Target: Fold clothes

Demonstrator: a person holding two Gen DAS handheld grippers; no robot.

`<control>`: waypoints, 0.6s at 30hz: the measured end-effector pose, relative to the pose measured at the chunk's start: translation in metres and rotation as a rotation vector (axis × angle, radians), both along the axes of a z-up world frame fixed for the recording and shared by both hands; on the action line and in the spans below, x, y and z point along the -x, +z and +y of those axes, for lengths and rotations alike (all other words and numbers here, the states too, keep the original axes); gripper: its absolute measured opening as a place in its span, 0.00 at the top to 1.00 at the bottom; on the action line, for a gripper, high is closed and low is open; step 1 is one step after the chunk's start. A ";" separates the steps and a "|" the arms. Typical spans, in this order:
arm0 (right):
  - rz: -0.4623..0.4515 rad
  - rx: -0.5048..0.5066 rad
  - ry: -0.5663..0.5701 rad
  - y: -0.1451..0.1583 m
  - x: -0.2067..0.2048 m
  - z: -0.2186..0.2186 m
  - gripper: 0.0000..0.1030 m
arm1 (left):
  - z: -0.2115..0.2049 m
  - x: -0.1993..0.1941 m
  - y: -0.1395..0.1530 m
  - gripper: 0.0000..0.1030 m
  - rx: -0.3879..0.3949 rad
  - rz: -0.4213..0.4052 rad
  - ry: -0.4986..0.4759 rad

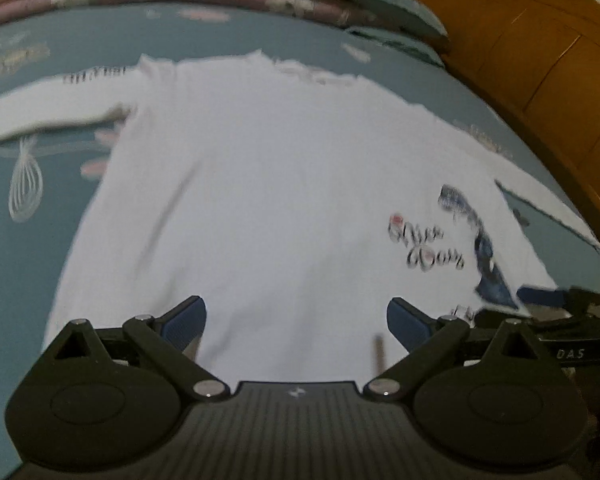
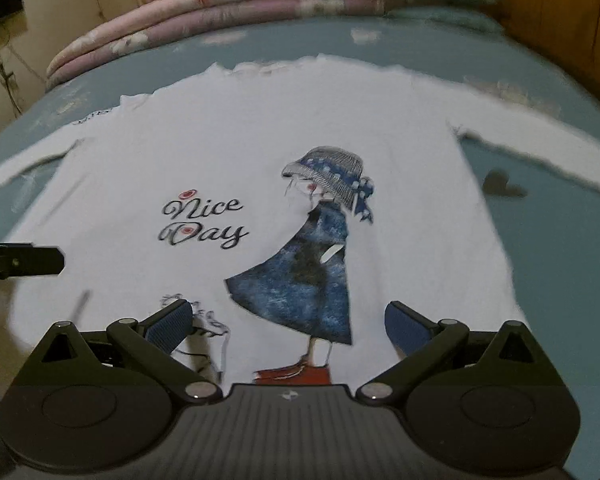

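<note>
Shirt (image 2: 260, 152) flat on bed (image 2: 520, 240), both tools spread

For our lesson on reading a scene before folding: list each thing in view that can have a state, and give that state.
White shirt: spread flat, print side up, sleeves out, unfolded.
Left gripper: open, empty, near the shirt's hem.
Right gripper: open, empty, near the hem.
Quilts: folded, stacked at the bed's far edge.

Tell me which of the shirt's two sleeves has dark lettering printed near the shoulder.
The left sleeve of the white long-sleeved shirt laid flat on the blue bedsheet: dark lettering sits by its shoulder. The right sleeve shows plain white.
</note>
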State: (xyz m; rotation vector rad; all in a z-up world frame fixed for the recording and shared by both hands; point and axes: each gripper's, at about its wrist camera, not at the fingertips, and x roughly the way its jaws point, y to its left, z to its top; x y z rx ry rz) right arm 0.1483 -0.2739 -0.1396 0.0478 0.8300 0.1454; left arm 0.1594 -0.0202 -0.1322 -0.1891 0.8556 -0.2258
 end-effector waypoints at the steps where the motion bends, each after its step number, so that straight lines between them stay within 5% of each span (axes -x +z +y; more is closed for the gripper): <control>1: -0.023 0.017 -0.005 -0.003 0.003 0.003 0.00 | 0.000 0.003 -0.001 0.03 0.001 -0.019 -0.004; 6: -0.137 0.045 -0.016 -0.015 0.016 0.007 0.00 | -0.005 0.012 -0.001 0.01 -0.026 -0.024 0.010; 18: -0.019 0.028 -0.024 -0.004 0.044 -0.005 0.00 | -0.013 0.044 0.003 0.01 -0.073 0.033 0.082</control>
